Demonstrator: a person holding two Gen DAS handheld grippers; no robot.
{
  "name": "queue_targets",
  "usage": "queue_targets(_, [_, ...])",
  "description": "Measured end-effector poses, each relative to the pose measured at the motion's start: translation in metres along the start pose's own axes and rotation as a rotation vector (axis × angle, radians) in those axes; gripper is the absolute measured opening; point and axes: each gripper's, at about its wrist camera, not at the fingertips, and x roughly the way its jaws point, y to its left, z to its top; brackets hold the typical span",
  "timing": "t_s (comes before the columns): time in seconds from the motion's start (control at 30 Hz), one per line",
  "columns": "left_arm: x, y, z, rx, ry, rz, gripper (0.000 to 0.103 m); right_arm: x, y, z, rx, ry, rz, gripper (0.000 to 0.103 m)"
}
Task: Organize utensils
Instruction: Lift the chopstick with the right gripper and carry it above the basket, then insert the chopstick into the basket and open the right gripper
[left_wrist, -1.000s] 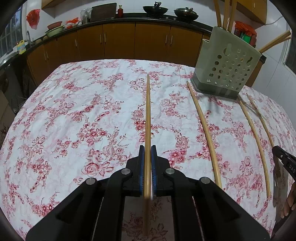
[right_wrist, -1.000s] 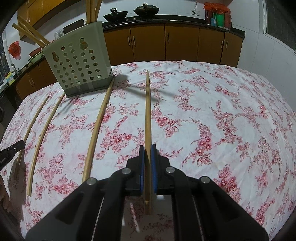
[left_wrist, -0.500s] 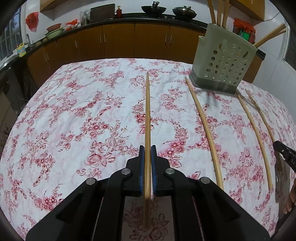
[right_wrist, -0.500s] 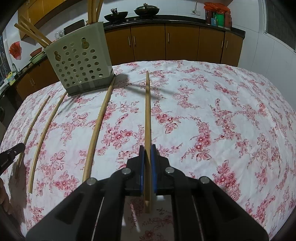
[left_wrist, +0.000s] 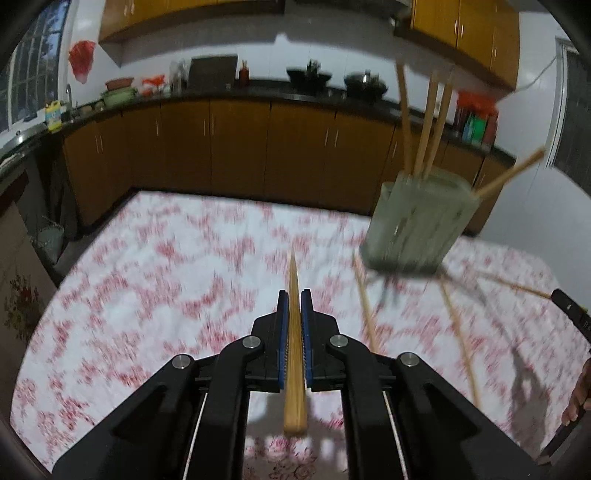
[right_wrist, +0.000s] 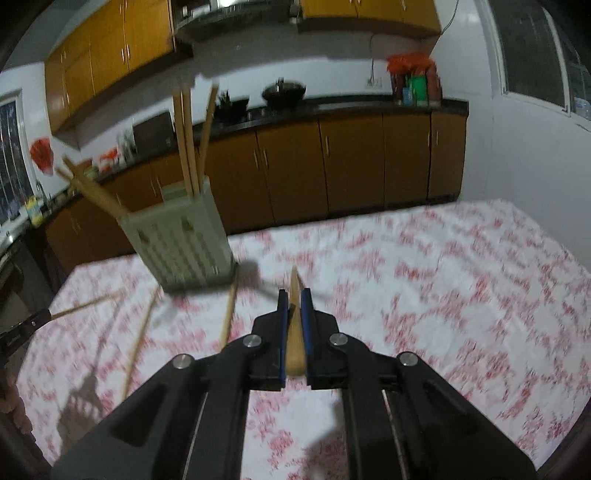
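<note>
Left gripper (left_wrist: 294, 317): jaws clamped on a long bamboo chopstick (left_wrist: 294, 354), tip raised.
Right gripper (right_wrist: 294, 317): jaws clamped on a second bamboo chopstick (right_wrist: 294, 334).
Green perforated plastic holder (right_wrist: 184, 243): far on the floral-clothed desk (right_wrist: 443, 280), perforations blurred, loose chopsticks (right_wrist: 228, 314) beside it.

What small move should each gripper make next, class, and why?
Probably carry both toward the perforated holder for dropping in: the left gripper is shut on one chopstick, the right gripper on another chopstick, both raised off the tablecloth.
</note>
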Motion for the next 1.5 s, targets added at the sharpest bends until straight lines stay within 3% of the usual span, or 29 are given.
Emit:
queue_targets(0.17, [-0.016,-0.001,0.018,-0.011,-0.069,-0.016,0.007,-0.014,0.000,0.014,0.007,-0.060,0.011,0.008])
queue_targets(0.4, [-0.022,-0.003,0.031,-0.005,-0.102,-0.023,0.007,-0.024,0.004,0.025,0.009,-0.098,0.023,0.008])
queue_targets(0.73, [-0.056,-0.034,0.072,0.044,-0.211,-0.124,0.007,-0.071,0.019,0.085,0.032,-0.241,0.184,0.008])
queue_targets(0.93, [-0.075,-0.065,0.103,0.040,-0.323,-0.182,0.007,-0.092,0.042,0.125,0.021,-0.362,0.250,0.008])
queue_targets(1.2, [-0.066,-0.093,0.142,0.004,-0.482,-0.187,0.007,-0.065,0.071,0.150,-0.023,-0.399,0.237,0.008])
queue_targets(1.37, [-0.036,-0.099,0.143,0.000,-0.493,-0.173,0.007,-0.030,0.079,0.153,-0.041,-0.348,0.226,0.008])
queue_targets(1.5, [-0.013,-0.098,0.138,-0.010,-0.450,-0.182,0.007,-0.009,0.084,0.149,-0.057,-0.314,0.214,0.008])
